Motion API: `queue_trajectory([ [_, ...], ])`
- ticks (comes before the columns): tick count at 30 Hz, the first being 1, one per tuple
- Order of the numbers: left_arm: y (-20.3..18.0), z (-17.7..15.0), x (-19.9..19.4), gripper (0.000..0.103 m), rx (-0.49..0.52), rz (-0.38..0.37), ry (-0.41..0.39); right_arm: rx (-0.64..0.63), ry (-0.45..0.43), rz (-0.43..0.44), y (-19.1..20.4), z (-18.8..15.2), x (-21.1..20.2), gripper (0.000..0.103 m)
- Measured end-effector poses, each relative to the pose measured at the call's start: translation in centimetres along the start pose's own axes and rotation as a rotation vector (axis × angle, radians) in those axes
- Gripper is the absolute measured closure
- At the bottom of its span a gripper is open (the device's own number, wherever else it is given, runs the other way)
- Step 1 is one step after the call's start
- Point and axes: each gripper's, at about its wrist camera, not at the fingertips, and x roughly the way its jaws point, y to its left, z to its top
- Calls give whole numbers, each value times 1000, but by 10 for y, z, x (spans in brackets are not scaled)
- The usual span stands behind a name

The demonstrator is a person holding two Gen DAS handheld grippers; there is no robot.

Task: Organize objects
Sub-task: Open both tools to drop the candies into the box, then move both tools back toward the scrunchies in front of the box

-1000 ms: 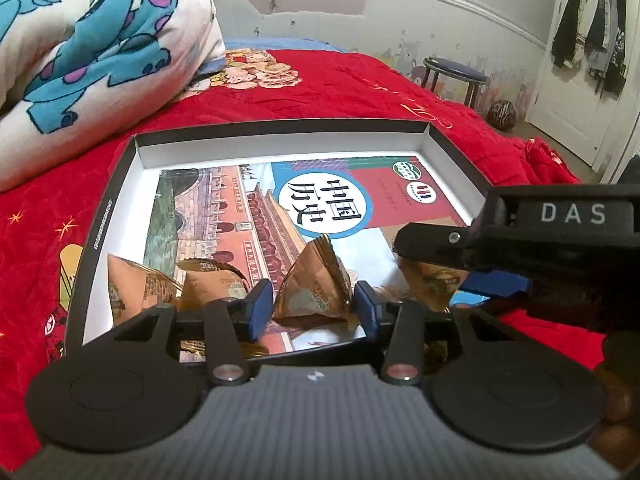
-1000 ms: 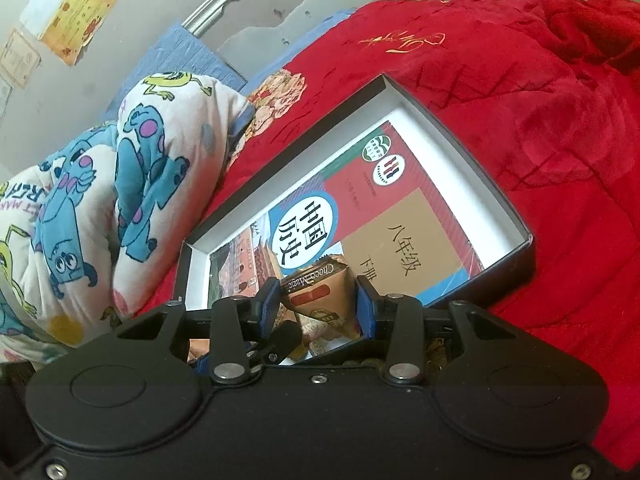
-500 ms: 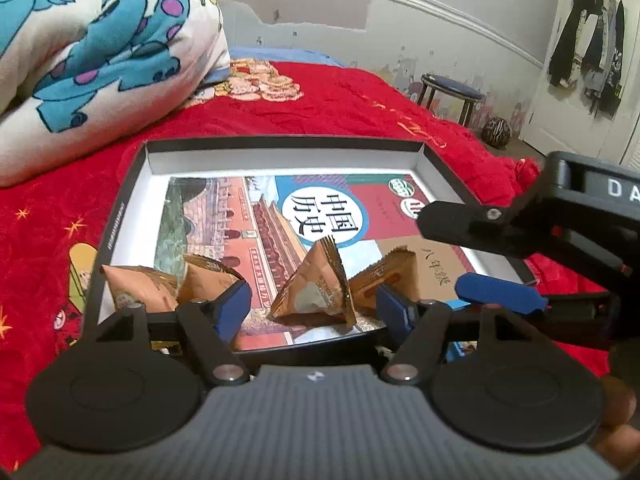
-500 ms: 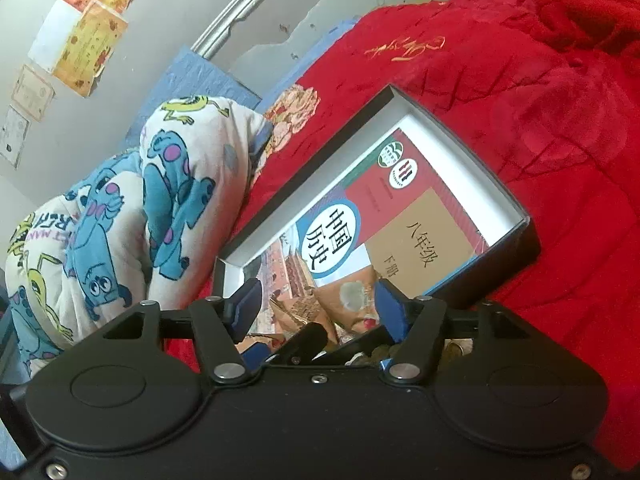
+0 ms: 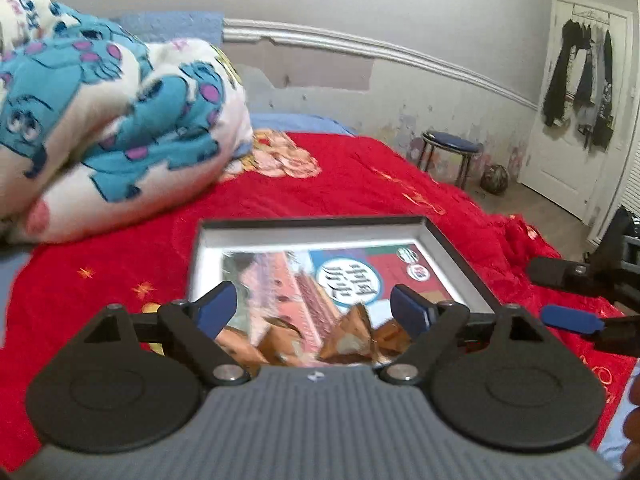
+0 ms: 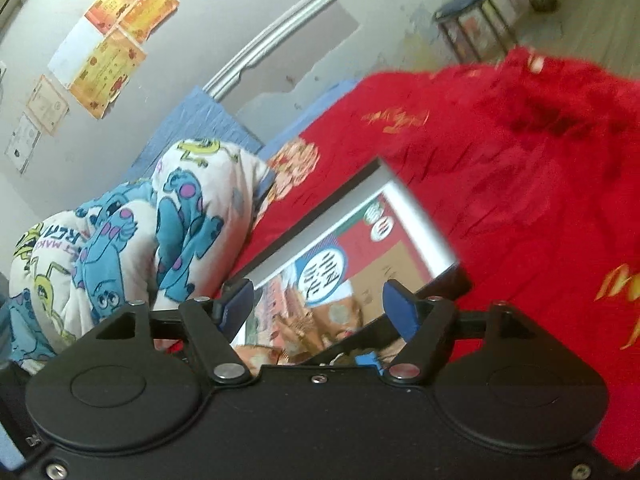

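Red bedspread (image 5: 360, 184) – cartoon quilt (image 5: 104, 120) (bunched); blue stool (image 5: 450, 148), certificates (image 6: 108, 52) on wall.

The left gripper (image 5: 314, 310) points forward and somewhat down, its blue pads (image 5: 218, 310) standing wide apart; its jaws have just been opening, and nothing is pressed between them. To its right, slightly ahead, part of the right gripper's black linkage and one blue pad show. The right gripper (image 6: 318, 308) also tilts down, its pads (image 6: 400, 310) apart, the jaws having just been opening, with nothing gripped. A bit of hand (image 5: 632, 420) shows at the left claw's lower right.
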Motion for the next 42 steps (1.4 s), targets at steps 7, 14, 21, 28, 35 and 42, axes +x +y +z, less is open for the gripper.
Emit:
queue_trajectory([
  [7, 7, -17, -22, 12, 115, 15, 35, -85, -6, -67, 22, -17, -16, 32],
  [14, -7, -54, -34, 12, 215, 21, 91, -88, 122, -132, 12, -54, -22, 34],
  [21, 4, -59, -19, 13, 104, 87, 100, -80, 137, -155, 3, -58, -10, 35],
  [28, 9, -63, 0, 19, 76, 122, 192, -11, 147, -111, -6, -52, -3, 36],
  [35, 10, -72, 15, 30, 47, 101, 248, -1, 186, -117, -8, -58, 9, 41],
  [42, 8, -74, 18, 30, 67, 136, 222, 11, 210, -134, -11, -61, 17, 44],
])
